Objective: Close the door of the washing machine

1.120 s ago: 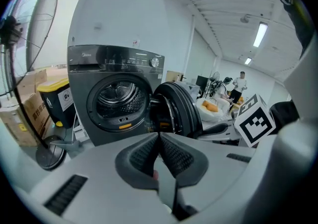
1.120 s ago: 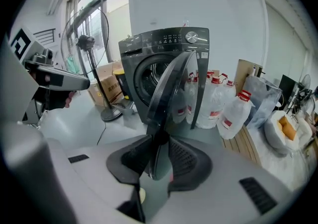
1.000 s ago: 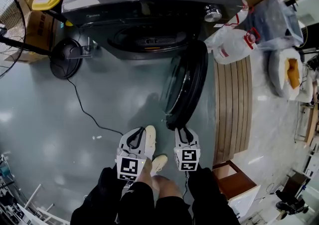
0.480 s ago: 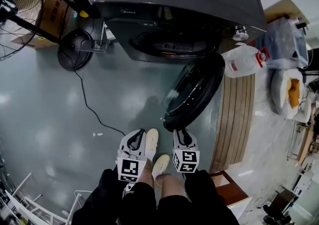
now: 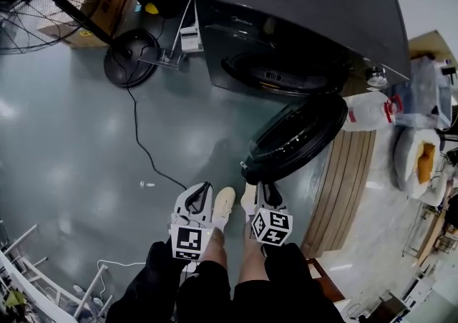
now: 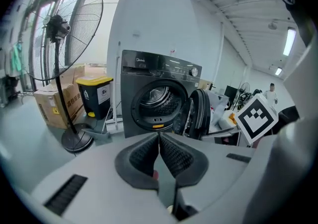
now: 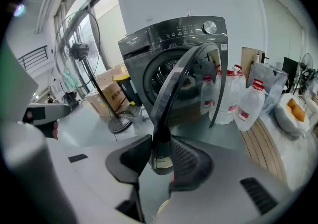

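fingers (image 7: pixel 191 161) of the right gripper (image 7: pixel 160 142) are pinching the door (image 7: pixel 174 84) rim, jaws just been opening. left gripper (image 6: pixel 159 136) is pressing together empty, facing the washing machine (image 6: pixel 154 64).

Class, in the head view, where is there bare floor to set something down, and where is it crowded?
Bare floor lies left of the cord, below the fan base. A smaller bare patch sits between cord, washer and open door. Right of the door it is crowded: jug, boards, bags.
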Demonstrator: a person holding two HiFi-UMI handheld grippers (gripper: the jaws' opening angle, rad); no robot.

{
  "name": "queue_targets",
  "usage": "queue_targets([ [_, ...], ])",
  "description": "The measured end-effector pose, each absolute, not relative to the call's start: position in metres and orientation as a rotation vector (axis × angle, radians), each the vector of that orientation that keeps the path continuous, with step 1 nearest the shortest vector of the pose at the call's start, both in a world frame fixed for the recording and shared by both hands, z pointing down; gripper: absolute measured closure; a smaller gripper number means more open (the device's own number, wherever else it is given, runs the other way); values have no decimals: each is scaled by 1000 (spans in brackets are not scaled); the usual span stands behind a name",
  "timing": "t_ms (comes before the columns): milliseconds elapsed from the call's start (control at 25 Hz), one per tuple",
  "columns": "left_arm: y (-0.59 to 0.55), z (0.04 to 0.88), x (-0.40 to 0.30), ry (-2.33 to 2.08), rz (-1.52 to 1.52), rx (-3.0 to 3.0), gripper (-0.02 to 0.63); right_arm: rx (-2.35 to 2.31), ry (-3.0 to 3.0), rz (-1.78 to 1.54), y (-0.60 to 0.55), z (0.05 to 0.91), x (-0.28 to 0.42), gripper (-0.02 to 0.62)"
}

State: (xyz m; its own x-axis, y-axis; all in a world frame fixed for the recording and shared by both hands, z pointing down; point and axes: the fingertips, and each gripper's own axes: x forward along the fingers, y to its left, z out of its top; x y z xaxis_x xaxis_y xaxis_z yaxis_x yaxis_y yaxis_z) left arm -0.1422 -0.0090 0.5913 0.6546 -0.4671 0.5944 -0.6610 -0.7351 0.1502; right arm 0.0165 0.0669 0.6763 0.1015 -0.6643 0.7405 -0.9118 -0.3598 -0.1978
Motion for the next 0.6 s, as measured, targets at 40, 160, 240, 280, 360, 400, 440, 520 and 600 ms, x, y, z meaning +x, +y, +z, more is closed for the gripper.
queue_targets([
  [40, -13, 591, -145, -910, 755, 2513, 577, 2072, -1561, 1123, 62, 676, 14, 463],
  [160, -22, 592, -148, -944, 748, 2501, 577, 2066, -1578, 1128, 48, 677, 9, 460],
  [240, -27, 592, -148, -963, 744, 2490, 577, 2060, -1588, 1130, 40, 676, 6, 459],
  [280, -30, 592, -149, -975, 741, 2483, 577, 2056, -1595, 1135, 35, 675, 4, 459],
  [360, -38, 592, -151, -1000, 739, 2471, 577, 2050, -1612, 1150, 25, 675, 1, 460],
  [400, -42, 593, -151, -1011, 739, 2467, 577, 2044, -1624, 1149, 20, 674, -1, 460],
  [440, -45, 593, -152, -1023, 738, 2462, 577, 2034, -1639, 1140, 15, 674, -3, 460],
  [520, -52, 592, -153, -1047, 733, 2451, 577, 2004, -1672, 1110, 5, 673, -6, 460],
  [600, -56, 591, -152, -1069, 729, 2441, 577, 1971, -1700, 1090, -2, 674, -7, 460],
])
